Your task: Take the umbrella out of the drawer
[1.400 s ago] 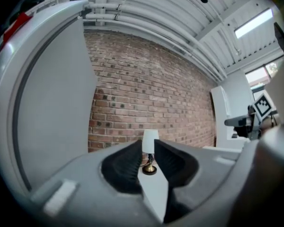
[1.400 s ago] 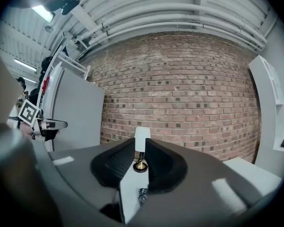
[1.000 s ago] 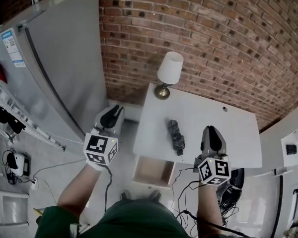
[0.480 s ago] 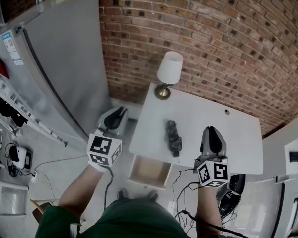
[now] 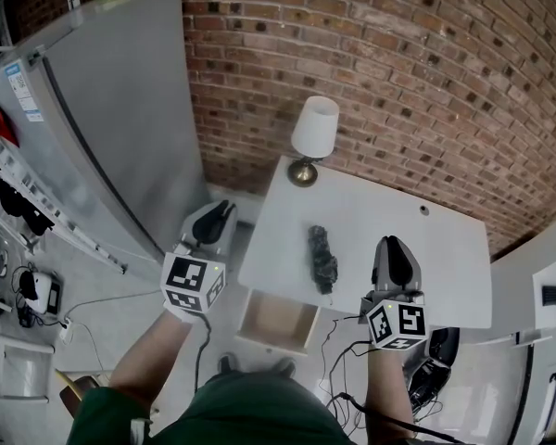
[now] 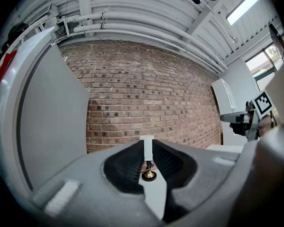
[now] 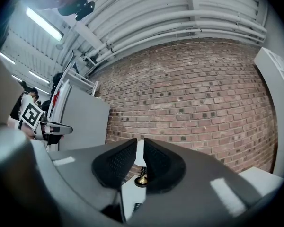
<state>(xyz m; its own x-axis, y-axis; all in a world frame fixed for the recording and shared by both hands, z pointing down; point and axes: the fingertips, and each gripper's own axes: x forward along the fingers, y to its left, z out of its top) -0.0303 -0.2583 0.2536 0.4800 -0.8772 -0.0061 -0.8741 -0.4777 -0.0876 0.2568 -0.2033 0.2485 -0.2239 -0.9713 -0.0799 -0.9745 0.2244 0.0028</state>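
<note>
drawer (image 5: 280,323): open under table (image 5: 426,258) front edge
left gripper (image 5: 217,215): left of table, jaws slightly apart, empty
right gripper (image 5: 396,254): over table front, jaws slightly apart, empty
umbrella (image 5: 321,258): folded, mid-table; likely light, soft fabric over stiff core; grip mid-bundle
views: only head view shows umbrella and drawer

The surface (image 5: 403,239) is smooth, matt white. The umbrella (image 5: 321,259) looks like crumpled black cloth. The lamp (image 5: 313,133) has a matt white shade and a shiny brass base. The drawer (image 5: 278,322) is pale bare wood; the wall (image 5: 408,72) rough brick.
</note>
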